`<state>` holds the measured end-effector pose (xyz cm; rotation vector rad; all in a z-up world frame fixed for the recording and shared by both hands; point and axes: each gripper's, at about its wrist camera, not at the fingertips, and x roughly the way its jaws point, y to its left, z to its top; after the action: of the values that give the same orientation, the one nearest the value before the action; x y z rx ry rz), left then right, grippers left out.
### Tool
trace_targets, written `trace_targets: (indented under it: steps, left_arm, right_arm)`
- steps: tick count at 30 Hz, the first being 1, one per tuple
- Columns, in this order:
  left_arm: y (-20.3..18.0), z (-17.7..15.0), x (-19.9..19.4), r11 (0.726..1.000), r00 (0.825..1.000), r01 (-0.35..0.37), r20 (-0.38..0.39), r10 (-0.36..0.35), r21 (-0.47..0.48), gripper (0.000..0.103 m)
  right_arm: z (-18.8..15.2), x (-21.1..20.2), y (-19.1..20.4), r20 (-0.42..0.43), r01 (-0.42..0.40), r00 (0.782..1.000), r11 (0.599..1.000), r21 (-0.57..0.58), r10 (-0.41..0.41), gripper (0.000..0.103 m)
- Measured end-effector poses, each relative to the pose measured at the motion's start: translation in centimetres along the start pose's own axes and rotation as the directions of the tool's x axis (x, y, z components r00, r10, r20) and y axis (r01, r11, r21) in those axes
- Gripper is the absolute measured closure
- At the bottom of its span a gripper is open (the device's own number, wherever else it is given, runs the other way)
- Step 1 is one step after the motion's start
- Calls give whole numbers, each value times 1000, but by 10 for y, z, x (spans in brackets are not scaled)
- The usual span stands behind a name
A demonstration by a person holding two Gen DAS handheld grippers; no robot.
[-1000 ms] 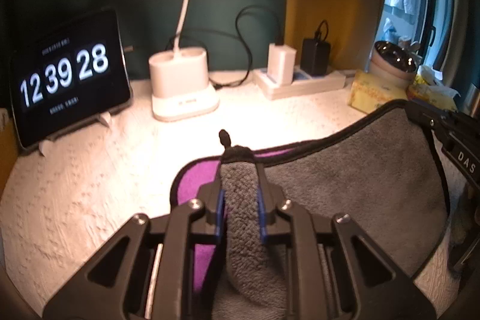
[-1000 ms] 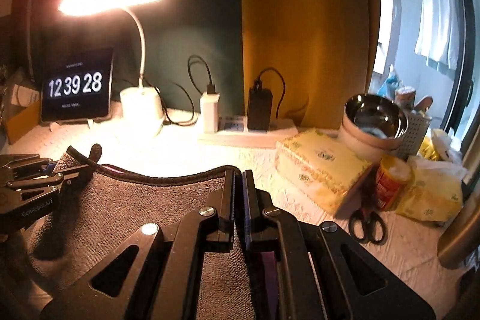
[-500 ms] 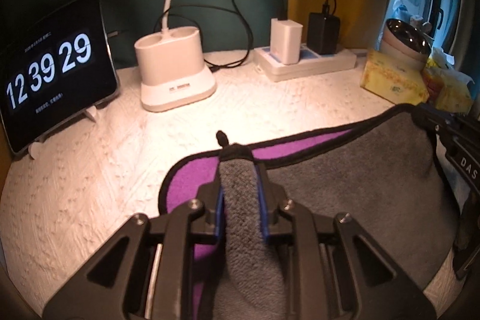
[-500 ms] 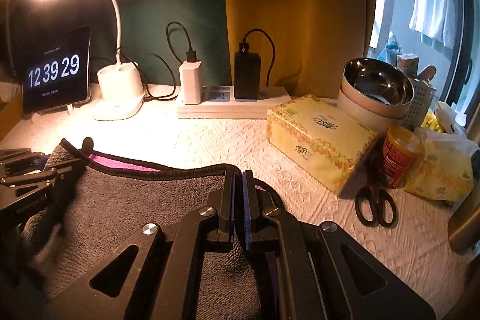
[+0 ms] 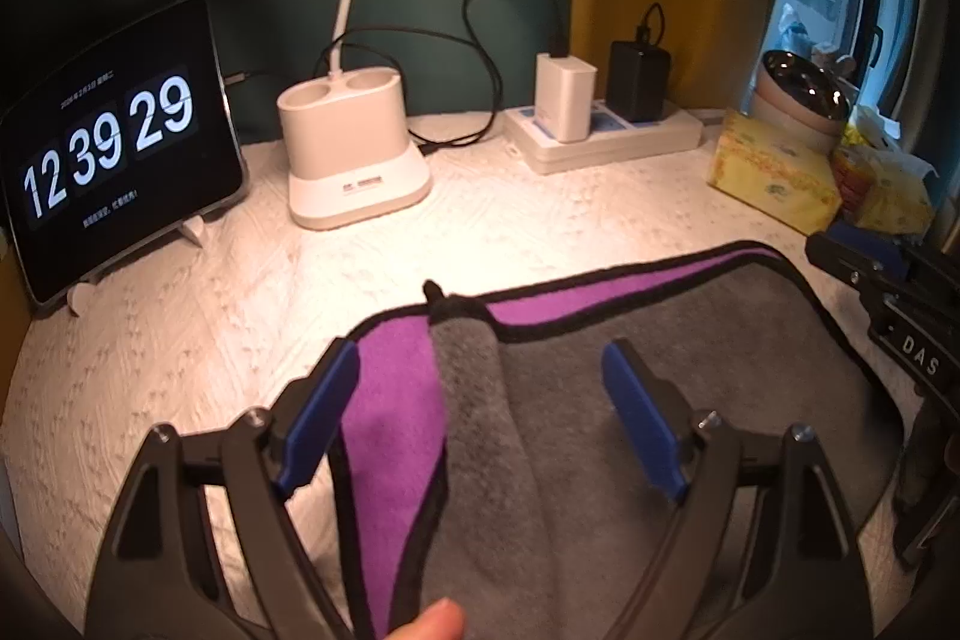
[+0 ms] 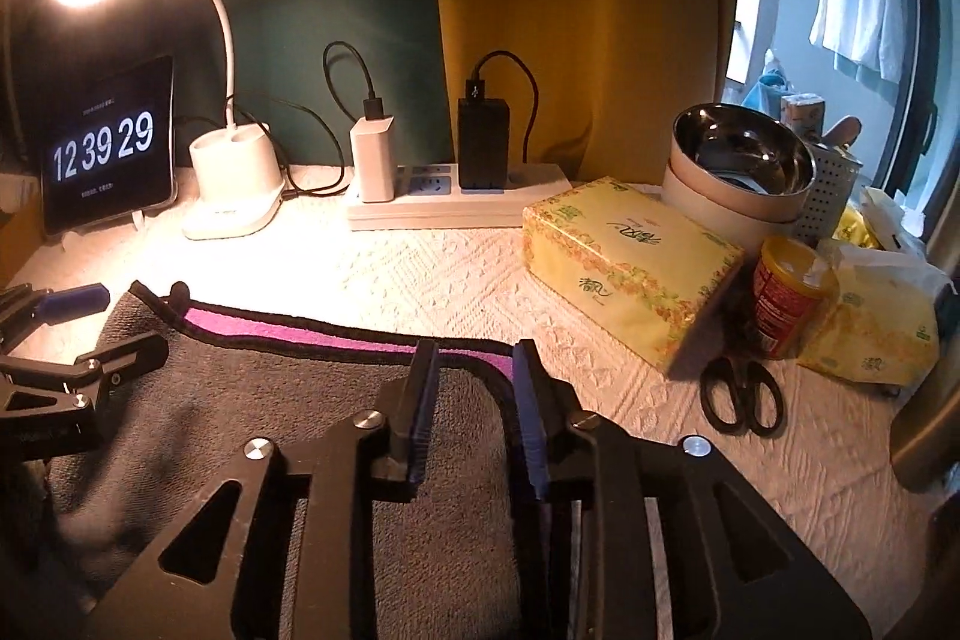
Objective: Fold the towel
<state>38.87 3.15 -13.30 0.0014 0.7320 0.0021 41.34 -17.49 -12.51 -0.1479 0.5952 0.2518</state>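
Note:
The towel (image 5: 600, 400) is grey on one side and purple on the other, with a black hem. It lies folded over on the white textured table cover, grey side up, with a purple strip showing along its far edge (image 6: 288, 331). My left gripper (image 5: 480, 376) is open, its blue pads either side of the towel's left corner, holding nothing. My right gripper (image 6: 471, 370) is open a little over the towel's right corner (image 6: 468, 400), with the black hem between its pads. Each gripper shows at the edge of the other's view.
At the back stand a clock tablet (image 5: 114, 142), a white lamp base (image 5: 354, 154) and a power strip with chargers (image 6: 456, 196). On the right are a yellow tissue box (image 6: 630, 268), steel bowl (image 6: 738, 160), red can (image 6: 786, 298) and black scissors (image 6: 744, 394).
Both grippers have lowered the towel edge onto the table and opened. The left one has let go of the corner fully; the right one has opened a little.

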Motion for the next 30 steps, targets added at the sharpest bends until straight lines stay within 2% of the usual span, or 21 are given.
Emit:
trace_targets:
  steps: [2,4,15,30]
  left_arm:
    - [-2,-3,-6,1000,1000,5,5,-5,4,19]
    - [-3,-5,-11,1000,1000,7,12,-7,5,19]
    - [-2,-17,-57,999,997,22,77,-20,-30,19]
    - [-6,-41,-116,999,989,29,144,-26,-15,19]
  right_arm:
    - [0,-5,0,-1,-4,1000,1000,5,4,65]
    - [-1,-12,-1,6,-6,1000,1000,11,6,63]
    - [-7,-51,2,28,-6,1000,1000,26,5,63]
    - [-23,-103,14,59,0,998,1000,19,-1,63]
